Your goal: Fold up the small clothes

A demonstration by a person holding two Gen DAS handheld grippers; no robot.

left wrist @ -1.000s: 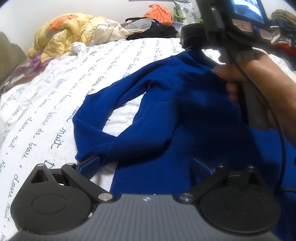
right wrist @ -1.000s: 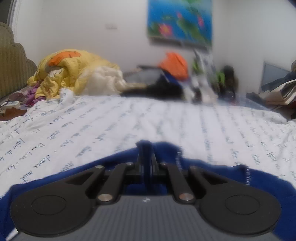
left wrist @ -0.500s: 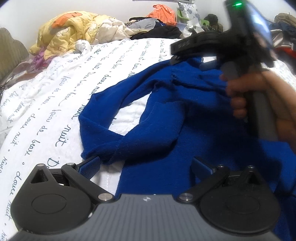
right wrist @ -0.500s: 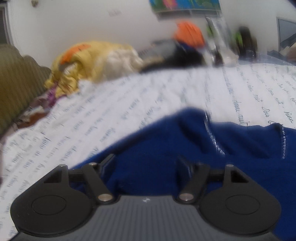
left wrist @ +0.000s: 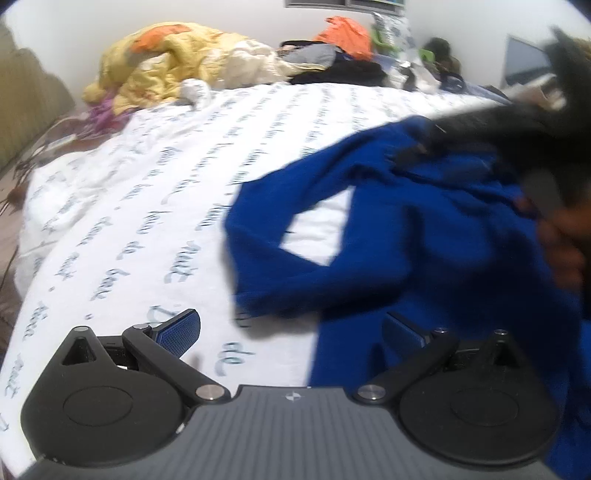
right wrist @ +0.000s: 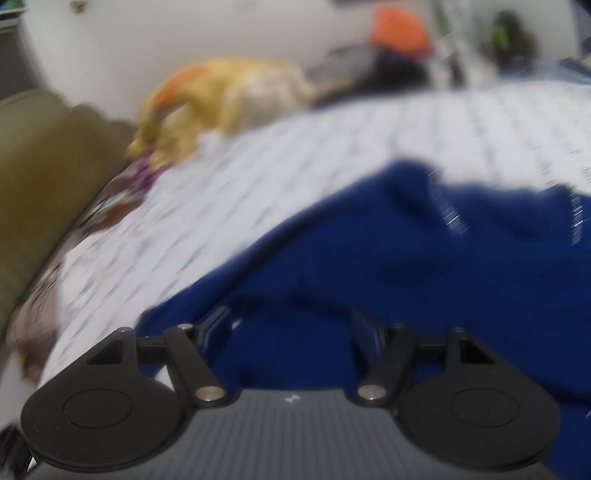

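Blue knit fabric, a long-sleeved top (left wrist: 424, 236), lies spread on the bed over a white bedsheet printed with rows of dark cursive script (left wrist: 147, 206). One sleeve (left wrist: 266, 236) is bent back on itself and forms a loop that frames a patch of bare sheet.

My left gripper (left wrist: 291, 328) is released: its jaws stand wide apart. One blue-padded finger (left wrist: 179, 330) is over bare sheet; the other lies over the near edge of the top. Nothing is clamped between them.

My right gripper (right wrist: 291, 325) has just been opening, and its jaws now stand apart over the body of the top. Fabric lies between and under the fingers, but the pads do not press on it. In the left wrist view this gripper appears as a dark blurred shape at the right over the top's far part, with my right hand (left wrist: 565, 240) on its handle.

At the far side of the bed lies a crumpled yellow and cream quilt with an orange patch (left wrist: 177, 62), and beside it an orange item (left wrist: 347, 33) above a heap of dark clothes (left wrist: 340, 72). An olive padded headboard (right wrist: 40, 177) borders the bed on the left. Both views are motion-blurred.
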